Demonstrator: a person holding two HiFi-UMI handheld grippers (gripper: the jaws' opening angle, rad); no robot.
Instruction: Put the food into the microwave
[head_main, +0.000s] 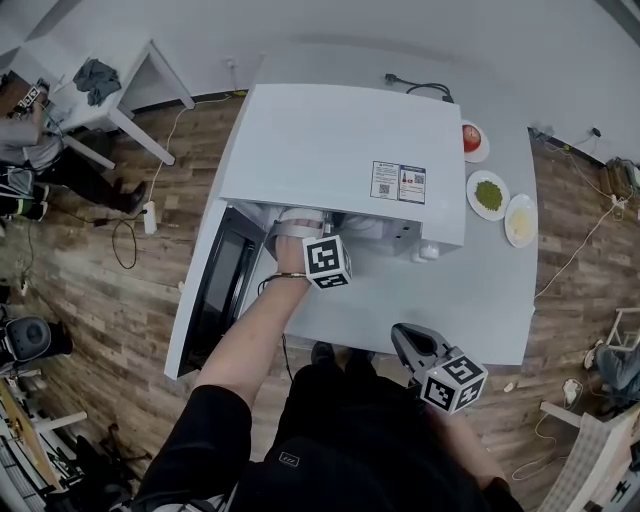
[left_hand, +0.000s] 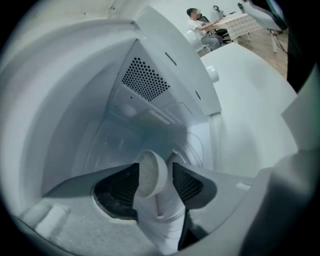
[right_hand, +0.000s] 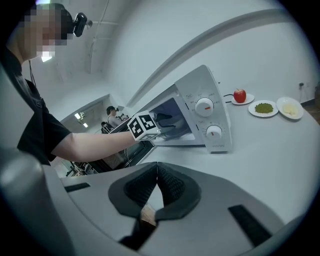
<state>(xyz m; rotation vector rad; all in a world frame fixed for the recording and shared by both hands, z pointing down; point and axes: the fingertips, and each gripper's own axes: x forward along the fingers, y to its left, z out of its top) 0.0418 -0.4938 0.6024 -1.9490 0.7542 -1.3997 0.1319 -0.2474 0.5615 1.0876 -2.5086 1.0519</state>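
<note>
My left gripper (left_hand: 156, 176) reaches inside the white microwave (head_main: 340, 150), whose door (head_main: 205, 290) hangs open to the left. A small white bowl of pale food (left_hand: 150, 172) sits between its jaws; a gap shows at the right pad, so the jaws stand open around it. In the head view only the left marker cube (head_main: 327, 261) and the forearm show at the oven's mouth. My right gripper (right_hand: 157, 172) is shut and empty, held low over the table's front edge (head_main: 405, 345).
Right of the microwave (right_hand: 210, 120) three plates lie on the white table (head_main: 480, 290): an apple (head_main: 471, 138), green food (head_main: 488, 194), pale food (head_main: 520, 220). Perforated vents (left_hand: 145, 80) line the oven's inner wall. A person sits at a far desk (head_main: 25, 140).
</note>
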